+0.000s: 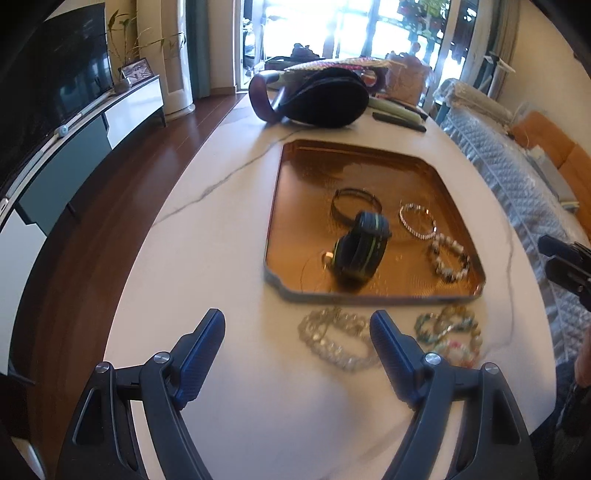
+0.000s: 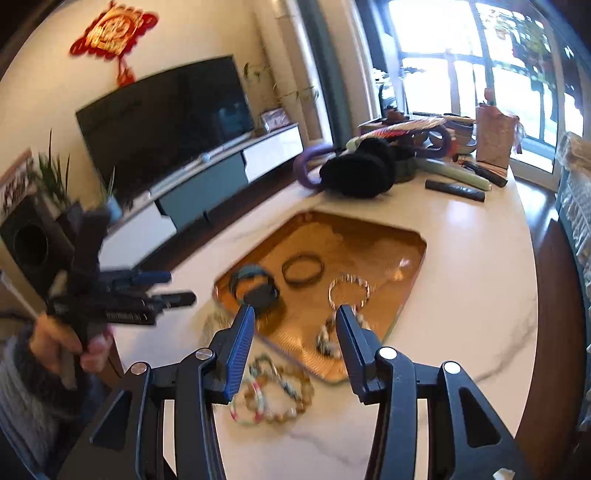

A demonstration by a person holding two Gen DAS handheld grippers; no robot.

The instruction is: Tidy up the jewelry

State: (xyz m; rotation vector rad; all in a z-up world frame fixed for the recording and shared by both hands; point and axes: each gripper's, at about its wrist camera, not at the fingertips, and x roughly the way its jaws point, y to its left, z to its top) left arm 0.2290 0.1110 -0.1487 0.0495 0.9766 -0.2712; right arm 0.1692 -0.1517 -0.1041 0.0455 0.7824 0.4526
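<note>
Amber and glossy, the tray sits in the middle of the left wrist frame on the white marble table, and we judge the job partly done. Going left to right inside it, we see a thin dark bangle, a black band with green stripes, a sparkling bracelet and a white-and-dark beaded bracelet.

Below the tray's near rim, pieces are not yet put away: a clear crystal bracelet at lower centre, and to its right a heap of green and pink beaded bracelets.

Our left gripper at the bottom of the frame stands wide open and holds nothing. Our right gripper at the bottom of its own frame is partly open, also with nothing between its pads.

The left wrist view gives the clear crystal bracelet sharply. The right wrist view blurs it behind a finger, but it alone shows the hand holding the left gripper at lower left, and the red ornament at upper left.
</note>
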